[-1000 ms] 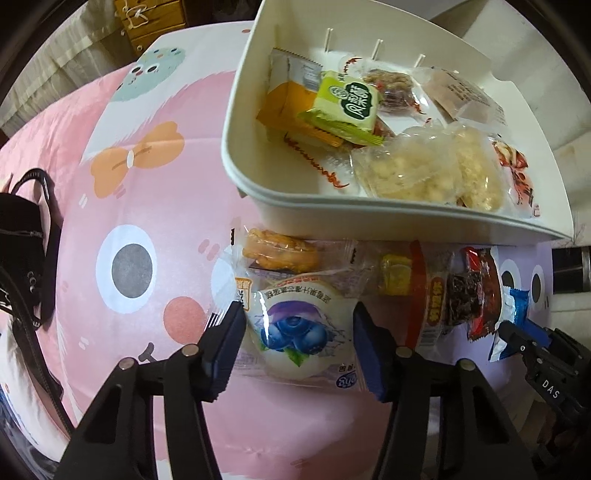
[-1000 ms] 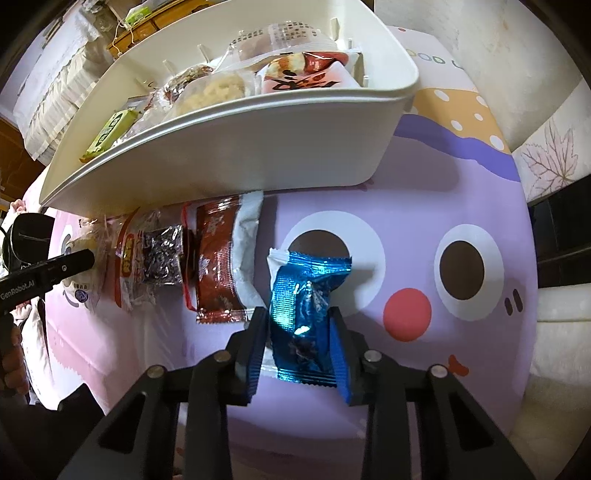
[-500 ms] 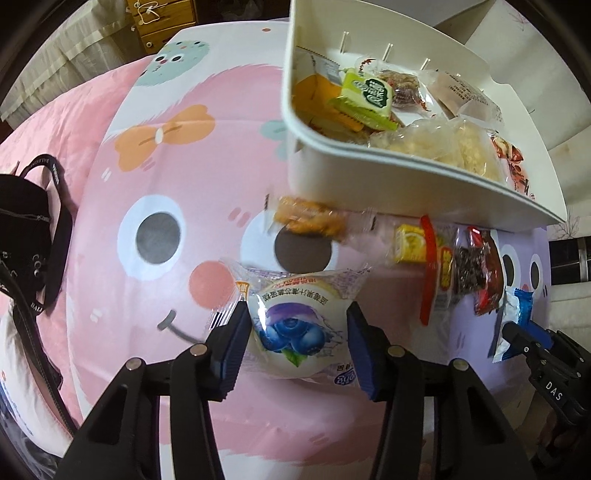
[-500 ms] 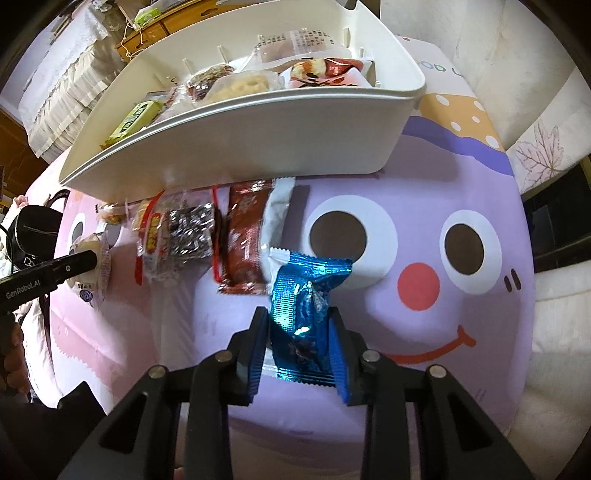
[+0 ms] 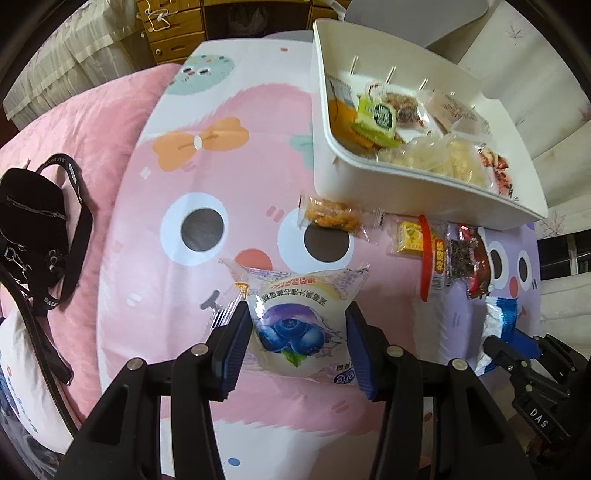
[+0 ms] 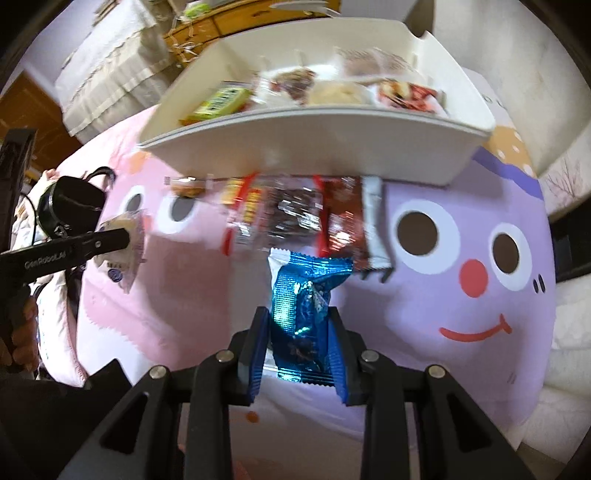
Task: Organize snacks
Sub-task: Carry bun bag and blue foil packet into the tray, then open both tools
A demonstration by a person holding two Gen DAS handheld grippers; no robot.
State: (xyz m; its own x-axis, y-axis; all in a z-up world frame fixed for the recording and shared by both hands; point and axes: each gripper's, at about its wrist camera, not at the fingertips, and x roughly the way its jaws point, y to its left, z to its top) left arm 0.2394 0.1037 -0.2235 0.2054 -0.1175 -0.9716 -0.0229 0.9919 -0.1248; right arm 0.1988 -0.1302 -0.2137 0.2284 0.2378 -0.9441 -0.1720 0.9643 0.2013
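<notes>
My left gripper [image 5: 297,334] is shut on a round blueberry cake packet [image 5: 295,291], held clear above the pink cartoon bedspread. In the right wrist view my right gripper [image 6: 297,326] is shut on a blue foil snack packet [image 6: 303,288], also lifted. A white bin [image 5: 424,184] with several snacks inside stands beyond both; its near wall [image 6: 314,144] faces the right gripper. Along its base lie an orange cracker packet [image 5: 332,218], a yellow packet [image 5: 408,238] and dark red packets [image 6: 343,218]. The right gripper's blue packet [image 5: 500,319] shows at the left view's right edge.
A black strap bag [image 5: 33,229] lies at the bed's left side. Wooden drawers [image 5: 166,29] and a curtained wall stand behind the bed. A hand [image 6: 18,332] grips the left tool's handle. Pale cushions [image 5: 554,122] flank the bin on the right.
Both grippers have risen and drawn back from the bin with their packets. The left jaws narrowed onto the blueberry packet. The loose snacks by the bin stayed where they lay.
</notes>
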